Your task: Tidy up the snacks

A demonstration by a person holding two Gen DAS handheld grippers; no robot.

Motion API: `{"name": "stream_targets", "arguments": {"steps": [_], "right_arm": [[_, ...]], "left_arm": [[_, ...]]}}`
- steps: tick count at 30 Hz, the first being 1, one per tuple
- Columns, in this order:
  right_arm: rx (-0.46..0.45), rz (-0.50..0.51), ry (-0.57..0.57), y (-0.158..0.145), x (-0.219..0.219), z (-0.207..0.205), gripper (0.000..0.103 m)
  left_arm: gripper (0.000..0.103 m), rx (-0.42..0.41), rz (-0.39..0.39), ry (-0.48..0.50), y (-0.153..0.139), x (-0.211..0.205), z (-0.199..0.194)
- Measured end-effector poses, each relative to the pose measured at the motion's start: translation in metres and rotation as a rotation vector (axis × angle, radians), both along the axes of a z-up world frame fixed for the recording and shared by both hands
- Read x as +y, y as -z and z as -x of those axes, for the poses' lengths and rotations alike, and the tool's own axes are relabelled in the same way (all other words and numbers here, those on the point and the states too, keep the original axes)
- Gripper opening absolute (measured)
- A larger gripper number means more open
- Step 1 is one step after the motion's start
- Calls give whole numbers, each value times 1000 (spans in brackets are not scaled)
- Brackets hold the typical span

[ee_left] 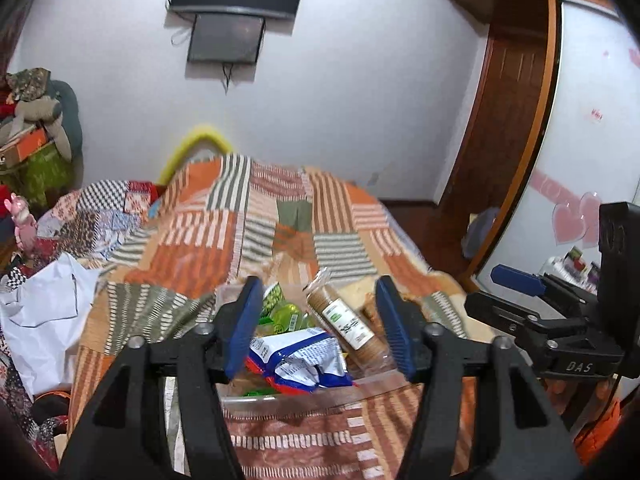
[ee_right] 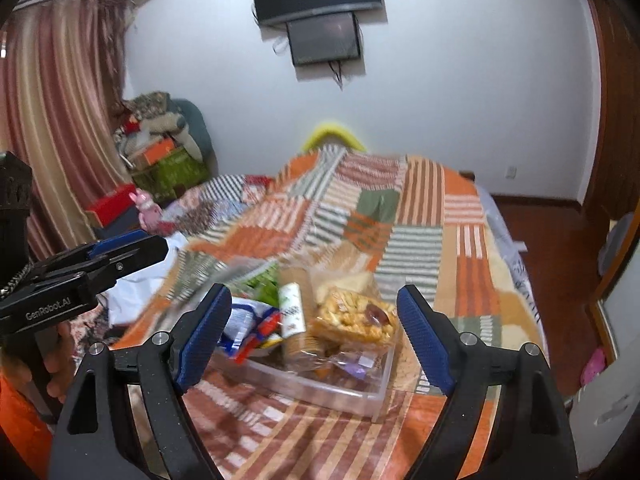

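A clear plastic tray (ee_right: 320,390) sits on the patchwork bedspread and holds several snacks. In it are a blue, white and red packet (ee_left: 298,360), a tall sleeve of brown biscuits (ee_left: 348,326), green wrapped sweets (ee_left: 286,314) and a bag of yellow puffed squares (ee_right: 354,320). My left gripper (ee_left: 320,328) is open and empty, hovering just before the tray. My right gripper (ee_right: 316,340) is open and empty, also in front of the tray. The right gripper shows at the right of the left wrist view (ee_left: 520,282); the left gripper shows at the left of the right wrist view (ee_right: 132,250).
The bed (ee_right: 420,208) fills the middle of the room. A white plastic bag (ee_left: 40,308) lies at its left. Boxes and soft toys (ee_right: 164,148) are piled by the curtain. A wardrobe (ee_left: 592,120) stands at the right. Screens (ee_right: 320,0) hang on the far wall.
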State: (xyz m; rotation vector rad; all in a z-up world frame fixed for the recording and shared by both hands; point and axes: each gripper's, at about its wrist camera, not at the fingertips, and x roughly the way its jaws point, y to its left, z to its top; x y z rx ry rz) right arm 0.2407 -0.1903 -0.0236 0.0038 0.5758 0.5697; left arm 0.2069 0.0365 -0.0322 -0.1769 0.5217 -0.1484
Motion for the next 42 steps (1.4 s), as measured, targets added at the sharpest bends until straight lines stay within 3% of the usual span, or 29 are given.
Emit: {"name": "stream_targets", "arguments": {"steps": [9,16,24,42], "right_arm": [[-131,-69,6,-43,-12,58,91],[-181,-84,30,-50,-15,79,97],[-216,-56,68,-49,-8,91,101],[-225,-75,91,-50,-18,104,102]], "left_arm": [[85,-156,-19,-38,-45,-5,70],[97,-234,-60,-43,-61,-18,106],[101,-268,-87,-38,-63,-29,130],[102,-263,-82,-35,-58,-31,137]]}}
